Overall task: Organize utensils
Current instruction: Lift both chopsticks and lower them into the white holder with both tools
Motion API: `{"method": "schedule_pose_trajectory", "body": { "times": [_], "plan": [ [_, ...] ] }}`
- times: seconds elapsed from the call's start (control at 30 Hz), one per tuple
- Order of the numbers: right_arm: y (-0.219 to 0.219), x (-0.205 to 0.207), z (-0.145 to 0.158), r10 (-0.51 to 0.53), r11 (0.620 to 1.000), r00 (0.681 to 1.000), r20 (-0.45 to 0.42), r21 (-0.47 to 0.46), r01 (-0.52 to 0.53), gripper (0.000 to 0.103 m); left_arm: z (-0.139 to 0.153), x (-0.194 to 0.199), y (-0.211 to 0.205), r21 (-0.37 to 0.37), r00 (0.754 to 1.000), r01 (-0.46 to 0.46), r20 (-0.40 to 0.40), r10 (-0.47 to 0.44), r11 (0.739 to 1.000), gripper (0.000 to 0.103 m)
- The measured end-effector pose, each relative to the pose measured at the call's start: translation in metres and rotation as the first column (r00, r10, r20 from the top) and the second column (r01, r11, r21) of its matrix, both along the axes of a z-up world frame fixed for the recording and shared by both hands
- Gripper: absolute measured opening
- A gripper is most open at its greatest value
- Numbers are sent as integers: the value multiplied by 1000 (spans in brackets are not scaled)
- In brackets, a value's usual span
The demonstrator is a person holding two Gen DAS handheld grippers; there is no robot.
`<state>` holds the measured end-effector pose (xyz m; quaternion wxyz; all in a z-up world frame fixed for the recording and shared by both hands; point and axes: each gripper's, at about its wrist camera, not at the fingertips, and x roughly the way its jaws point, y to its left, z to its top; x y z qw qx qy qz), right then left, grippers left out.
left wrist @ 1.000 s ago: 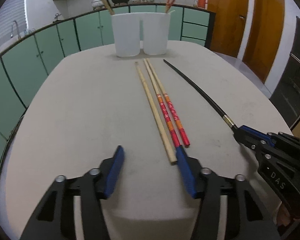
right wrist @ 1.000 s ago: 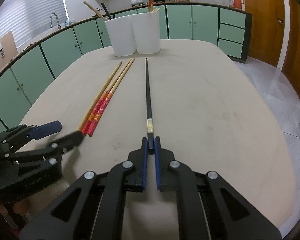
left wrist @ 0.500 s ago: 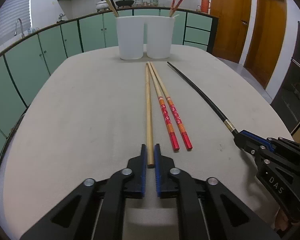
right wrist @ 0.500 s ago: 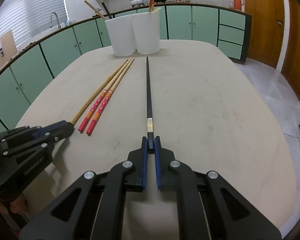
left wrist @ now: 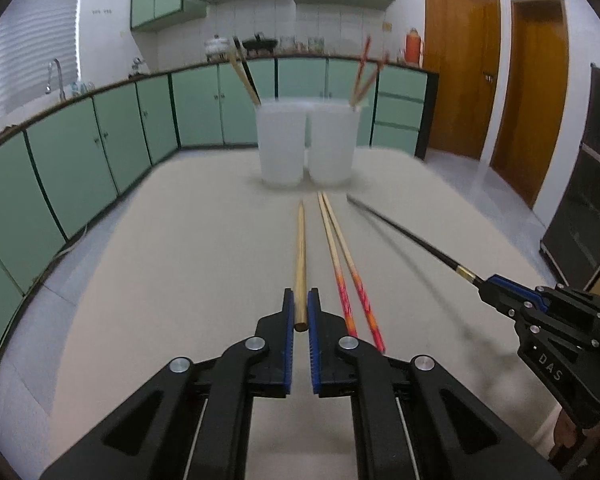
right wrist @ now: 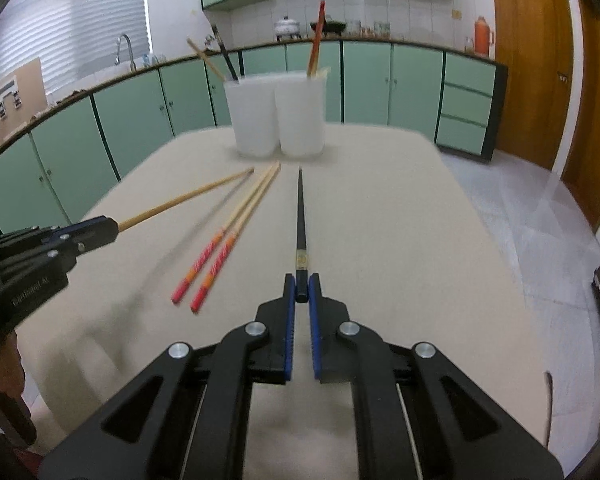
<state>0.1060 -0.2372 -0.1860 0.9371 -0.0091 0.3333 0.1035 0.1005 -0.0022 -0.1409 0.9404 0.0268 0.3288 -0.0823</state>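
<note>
the plain wooden chopstick (left wrist: pixel 300 256) is pinched at its butt end by the left hand-held gripper (left wrist: pixel 300 316); the black gold-banded chopstick (right wrist: pixel 300 216) by the right hand-held gripper (right wrist: pixel 301 292). both are now raised off the table (left wrist: pixel 172 264), unlike half a second ago.

Pale wooden chopstick (left wrist: pixel 300 256): bare, matt wood. Slim black chopstick (right wrist: pixel 301 216): smooth, glossy lacquer with a gold band. Two red-patterned chopsticks (left wrist: pixel 348 268): light wood with painted ends. Two translucent white plastic cups (left wrist: pixel 306 144): frosted finish. Beige tabletop (left wrist: pixel 180 260): matt, finely grained. Black left gripper (left wrist: pixel 300 312): matt plastic, ribbed blue pads (left wrist: pixel 288 340).
</note>
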Motion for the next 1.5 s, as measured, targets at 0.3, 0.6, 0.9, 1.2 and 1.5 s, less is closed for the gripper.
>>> {"method": "schedule_pose_trajectory", "body": {
  "times": [0.3,0.6,0.9,1.2,1.5],
  "plan": [
    [-8,9,61,21,999,992,123,27,-24,6,63,10,8,-31,989,1,145,4,1000,6],
    [-14,41,116,53,996,982,181,60,-65,6,102,36,8,-16,977,2,213,1,1000,6],
    [-13,79,156,103,990,981,163,76,-116,6,128,55,11,-36,975,23,221,-15,999,6],
    [-11,103,189,144,982,970,194,95,-165,6,155,71,11,-59,967,40,255,-23,997,6],
    [-11,132,236,102,978,947,303,143,-151,6,200,82,16,-120,931,28,365,18,992,6]
  ]
}}
